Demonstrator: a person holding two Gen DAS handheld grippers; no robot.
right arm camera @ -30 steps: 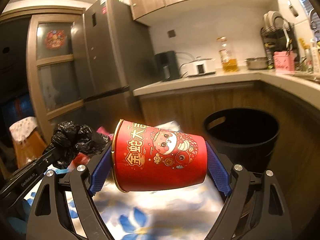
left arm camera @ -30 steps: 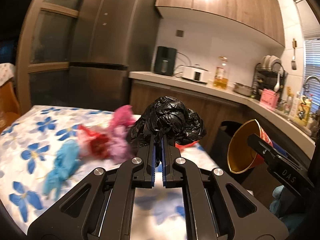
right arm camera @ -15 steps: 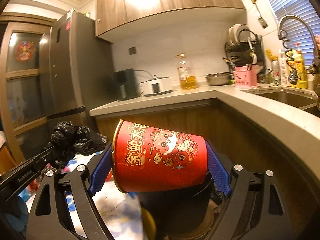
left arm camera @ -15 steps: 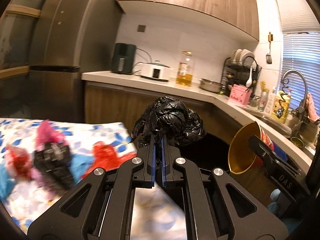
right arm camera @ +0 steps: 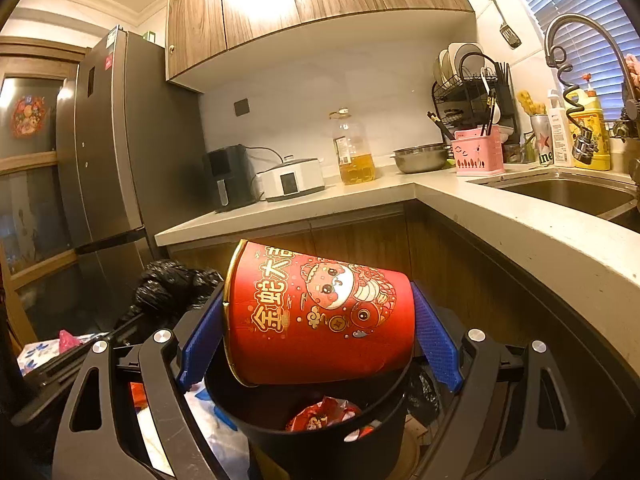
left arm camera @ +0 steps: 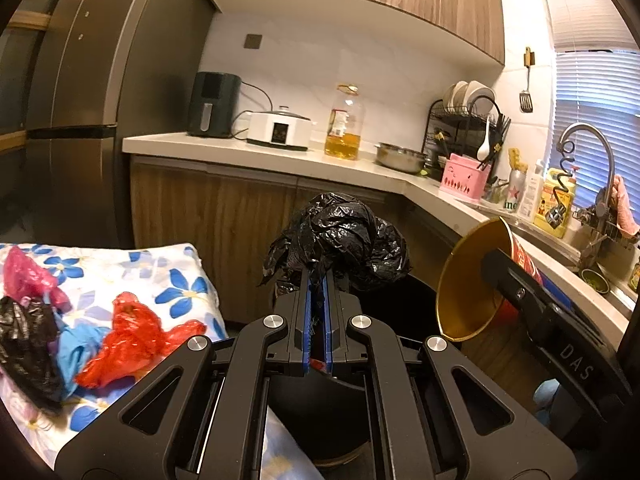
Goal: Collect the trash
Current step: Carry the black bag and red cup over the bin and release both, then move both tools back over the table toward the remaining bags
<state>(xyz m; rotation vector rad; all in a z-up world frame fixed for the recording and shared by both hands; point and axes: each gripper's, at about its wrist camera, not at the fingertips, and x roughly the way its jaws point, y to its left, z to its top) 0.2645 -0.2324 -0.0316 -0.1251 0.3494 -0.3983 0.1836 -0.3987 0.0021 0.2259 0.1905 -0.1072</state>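
The left gripper (left arm camera: 316, 300) has its jaws pinched together on a crumpled black plastic bag (left arm camera: 340, 240): light, limp, best held by a gathered fold. The right gripper (right arm camera: 318, 320), at three o'clock of it, clamps a red printed paper cup (right arm camera: 320, 316), light and crushable, above the black round bin (right arm camera: 320, 436).

Cup (right arm camera: 320, 316) above bin (right arm camera: 320, 436)

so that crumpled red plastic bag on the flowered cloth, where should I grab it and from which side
Pinch the raised crumpled hump in the middle of the red plastic bag, coming down from above. It lies loose and low on the flowered cloth, with blue plastic against its left side, so a side approach would probably catch that too.
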